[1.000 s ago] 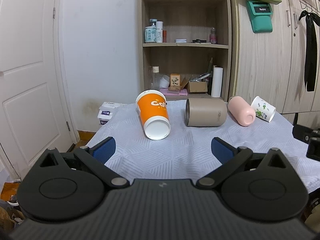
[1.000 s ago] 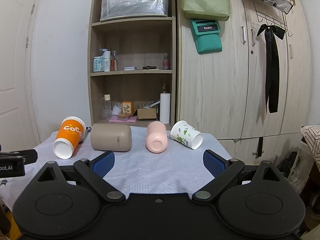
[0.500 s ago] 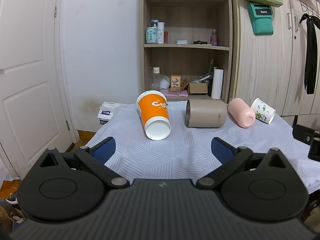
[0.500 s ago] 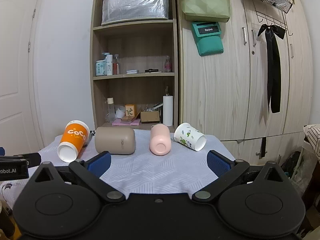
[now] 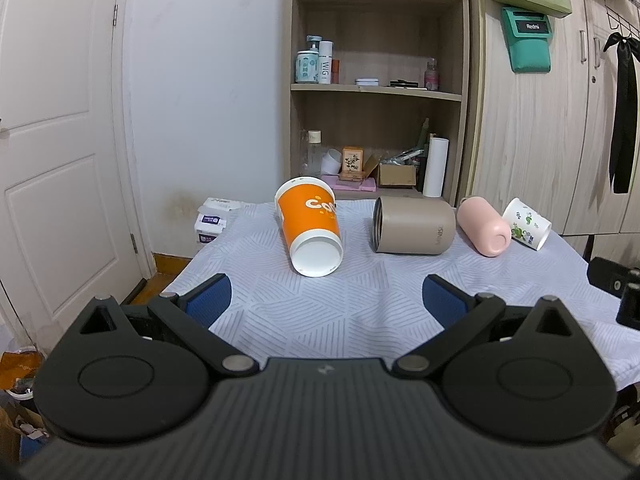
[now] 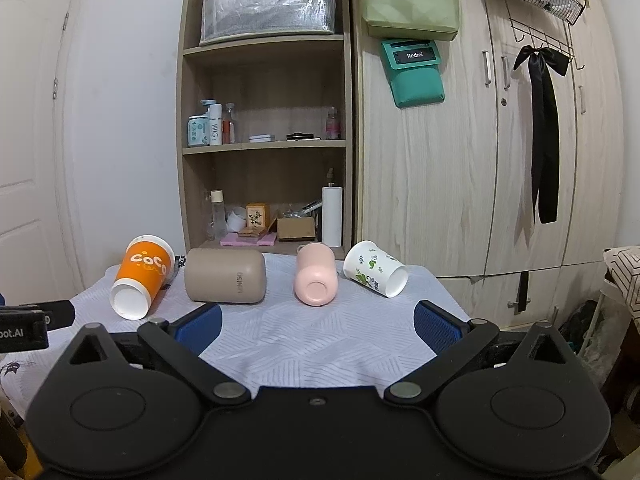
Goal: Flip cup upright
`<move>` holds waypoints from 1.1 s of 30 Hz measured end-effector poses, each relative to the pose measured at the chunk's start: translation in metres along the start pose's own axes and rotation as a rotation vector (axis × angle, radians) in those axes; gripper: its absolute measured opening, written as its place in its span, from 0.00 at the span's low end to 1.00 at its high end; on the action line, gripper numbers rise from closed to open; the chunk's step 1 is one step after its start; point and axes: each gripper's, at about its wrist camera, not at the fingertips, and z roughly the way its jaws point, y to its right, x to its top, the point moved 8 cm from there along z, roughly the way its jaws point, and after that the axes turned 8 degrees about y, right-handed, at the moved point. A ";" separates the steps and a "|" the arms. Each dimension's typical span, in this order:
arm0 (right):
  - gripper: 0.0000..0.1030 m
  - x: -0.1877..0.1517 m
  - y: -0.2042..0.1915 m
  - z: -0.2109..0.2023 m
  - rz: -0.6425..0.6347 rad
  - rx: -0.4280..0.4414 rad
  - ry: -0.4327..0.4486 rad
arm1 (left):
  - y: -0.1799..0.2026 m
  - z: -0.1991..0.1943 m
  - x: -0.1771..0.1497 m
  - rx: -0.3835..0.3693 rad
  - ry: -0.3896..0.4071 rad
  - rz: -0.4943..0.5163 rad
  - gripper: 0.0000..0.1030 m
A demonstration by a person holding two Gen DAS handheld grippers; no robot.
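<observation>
Several cups lie on their sides in a row on the cloth-covered table (image 5: 360, 312). From left to right: an orange paper cup (image 5: 310, 226) (image 6: 142, 276), a tan tumbler (image 5: 414, 225) (image 6: 226, 276), a pink cup (image 5: 484, 226) (image 6: 315, 278) and a white cup with green print (image 5: 527, 229) (image 6: 376, 269). My left gripper (image 5: 326, 304) is open and empty, hovering near the table's front edge, facing the orange cup. My right gripper (image 6: 318, 326) is open and empty, near the front edge, facing the pink cup.
A wooden shelf (image 6: 264, 144) with bottles and boxes stands behind the table. A wardrobe (image 6: 460, 180) is at the right, a white door (image 5: 52, 140) at the left. Tissue packs (image 5: 212, 222) sit at the table's far left corner. The other gripper shows at the right edge (image 5: 616, 288).
Both grippers have risen slightly and tilted, so the cups sit a little lower in both views. No cup has moved. Both grippers stay open.
</observation>
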 end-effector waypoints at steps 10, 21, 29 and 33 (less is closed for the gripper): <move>1.00 -0.001 0.004 0.000 -0.003 -0.014 -0.006 | 0.001 0.001 0.000 -0.002 -0.001 0.000 1.00; 1.00 -0.002 0.002 0.001 -0.012 -0.015 -0.015 | 0.002 0.001 0.000 -0.002 -0.002 0.001 1.00; 1.00 -0.003 0.002 0.002 -0.012 -0.002 -0.026 | 0.004 0.001 -0.002 -0.001 -0.013 0.005 1.00; 1.00 0.003 0.002 0.000 0.015 0.046 -0.044 | 0.001 0.000 0.003 -0.012 -0.041 0.040 1.00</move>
